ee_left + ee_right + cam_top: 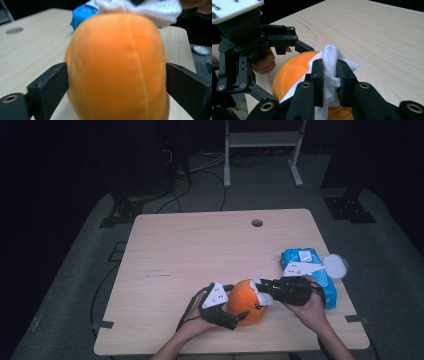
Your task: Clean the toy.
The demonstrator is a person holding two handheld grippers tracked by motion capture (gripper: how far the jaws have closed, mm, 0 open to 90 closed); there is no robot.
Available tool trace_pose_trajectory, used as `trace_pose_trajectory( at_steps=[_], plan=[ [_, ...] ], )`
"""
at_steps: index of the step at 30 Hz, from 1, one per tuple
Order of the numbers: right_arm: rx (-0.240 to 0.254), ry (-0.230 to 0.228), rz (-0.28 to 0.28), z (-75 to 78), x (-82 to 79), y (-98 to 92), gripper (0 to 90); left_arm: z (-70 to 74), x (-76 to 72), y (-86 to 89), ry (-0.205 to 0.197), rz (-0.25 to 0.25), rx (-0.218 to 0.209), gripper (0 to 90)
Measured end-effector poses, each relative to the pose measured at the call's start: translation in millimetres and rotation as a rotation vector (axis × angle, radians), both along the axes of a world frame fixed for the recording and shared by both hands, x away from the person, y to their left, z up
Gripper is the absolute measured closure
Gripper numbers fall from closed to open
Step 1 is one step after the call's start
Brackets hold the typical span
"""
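A white wipe (329, 72) is pinched between the narrow jaws of the right tongs (329, 75) and pressed onto the top of an orange pumpkin-like ball (245, 301). The ball, resting near the front edge of the table (200, 245), is flanked by the widely spread jaws of the left tongs (116, 80), whose pads seem just clear of its sides. So loosely steadied, the ball could be rolled away by the wiping pressure. A blue wipe pack (307, 270) lies just beyond.

light wooden table (200, 250), orange pumpkin (245, 301), blue wipes pack (310, 265) lying on it
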State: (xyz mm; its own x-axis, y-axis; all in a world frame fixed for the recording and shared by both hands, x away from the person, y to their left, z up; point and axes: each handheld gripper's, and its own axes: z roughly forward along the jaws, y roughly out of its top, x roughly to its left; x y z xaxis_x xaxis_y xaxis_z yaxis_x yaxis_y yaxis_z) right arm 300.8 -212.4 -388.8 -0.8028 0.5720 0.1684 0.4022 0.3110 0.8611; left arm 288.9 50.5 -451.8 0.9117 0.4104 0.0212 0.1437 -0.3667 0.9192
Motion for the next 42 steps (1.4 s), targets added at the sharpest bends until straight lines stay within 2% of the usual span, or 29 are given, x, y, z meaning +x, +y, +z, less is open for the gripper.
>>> trace_pose_trajectory(
  at_steps=[3, 6, 7, 8, 9, 11, 12, 13, 14, 15, 17, 18, 20, 21, 22, 25, 27, 28, 30, 31, 33, 35, 38, 42],
  plan=[
    [0.005, 0.01, -0.005, -0.6, 0.9, -2.3, 76.9, -4.3, -1.1, -3.4, -0.003, 0.002, 0.006, 4.0],
    [0.002, 0.003, -0.011, 0.8, -0.6, 0.1, 77.0, -8.8, -2.9, -7.8, -0.008, 0.029, 0.018, 5.0],
    [0.002, -0.01, -0.01, 3.4, -2.8, 3.5, 77.1, -7.5, -3.9, -7.7, -0.016, 0.036, 0.023, 14.2],
    [0.002, -0.01, -0.01, 3.4, -2.8, 3.5, 77.1, -3.8, -4.6, -6.6, -0.026, 0.044, 0.031, 14.2],
    [0.018, -0.034, -0.007, 8.9, -7.3, 6.1, 77.3, 0.1, -4.8, -5.8, -0.031, 0.048, 0.036, 20.8],
    [0.025, -0.047, 0.01, 12.5, -10.1, 8.1, 77.3, 2.9, -6.1, -7.1, -0.041, 0.047, 0.034, 22.1],
    [0.009, -0.075, 0.052, 17.3, -17.0, 17.6, 77.2, 2.3, -6.8, -8.4, -0.044, 0.048, 0.032, 22.8],
    [-0.022, -0.095, 0.06, 17.8, -20.5, 24.2, 77.2, 2.1, -8.2, -10.3, -0.058, 0.046, 0.043, 23.0],
    [-0.022, -0.095, 0.06, 17.8, -20.5, 24.2, 77.2, 2.1, -8.2, -10.3, -0.058, 0.046, 0.043, 23.2],
    [-0.065, -0.121, 0.064, 16.5, -23.2, 32.3, 76.9, 3.1, -8.5, -8.9, -0.057, 0.047, 0.049, 23.7],
    [-0.061, -0.12, 0.059, 15.7, -21.5, 31.5, 77.0, 3.1, -8.8, -8.3, -0.058, 0.048, 0.045, 24.1],
    [-0.049, -0.104, 0.052, 14.9, -18.6, 28.5, 76.9, 3.0, -9.5, -9.0, -0.062, 0.045, 0.041, 24.3],
    [-0.037, -0.091, 0.029, 12.6, -12.2, 19.2, 76.8, 3.0, -11.6, -12.0, -0.078, 0.031, 0.047, 23.8],
    [-0.024, -0.074, -0.001, 10.7, -8.2, 9.3, 76.7, 1.6, -14.5, -15.3, -0.098, 0.021, 0.051, 22.5],
    [-0.024, -0.074, -0.001, 10.7, -8.2, 9.3, 76.7, 1.6, -14.5, -15.3, -0.098, 0.021, 0.051, 22.0],
    [-0.045, -0.078, -0.051, 9.8, -4.0, -2.8, 76.8, 0.0, -19.6, -19.3, -0.141, 0.001, 0.068, 19.4],
    [-0.043, -0.061, -0.046, 8.1, -3.1, -4.0, 76.7, -1.1, -17.7, -19.4, -0.135, 0.004, 0.062, 13.3],
    [-0.049, -0.067, -0.043, 7.6, -2.5, -3.8, 76.7, -1.4, -15.5, -18.1, -0.12, 0.007, 0.052, 9.7],
    [-0.063, -0.063, -0.041, 7.9, -2.2, -4.0, 76.7, -2.1, -13.5, -16.7, -0.109, 0.01, 0.044, 6.8],
    [-0.066, -0.06, -0.04, 8.5, -2.2, -4.5, 76.8, -4.2, -10.6, -15.4, -0.074, 0.017, 0.033, 5.9],
    [-0.051, -0.05, -0.032, 10.1, -3.8, -3.9, 76.8, -5.9, -11.3, -16.7, -0.072, 0.009, 0.044, 7.1],
    [-0.046, -0.054, -0.012, 13.1, -8.0, 1.7, 76.7, -4.3, -15.3, -18.4, -0.106, -0.002, 0.075, 13.0],
    [-0.052, -0.074, 0.029, 16.8, -14.5, 13.7, 76.6, -4.8, -21.0, -21.4, -0.156, -0.017, 0.1, 16.5],
    [-0.057, -0.071, 0.023, 14.8, -11.3, 13.3, 76.7, -4.7, -22.7, -22.1, -0.175, -0.021, 0.109, 19.1]
  ],
)
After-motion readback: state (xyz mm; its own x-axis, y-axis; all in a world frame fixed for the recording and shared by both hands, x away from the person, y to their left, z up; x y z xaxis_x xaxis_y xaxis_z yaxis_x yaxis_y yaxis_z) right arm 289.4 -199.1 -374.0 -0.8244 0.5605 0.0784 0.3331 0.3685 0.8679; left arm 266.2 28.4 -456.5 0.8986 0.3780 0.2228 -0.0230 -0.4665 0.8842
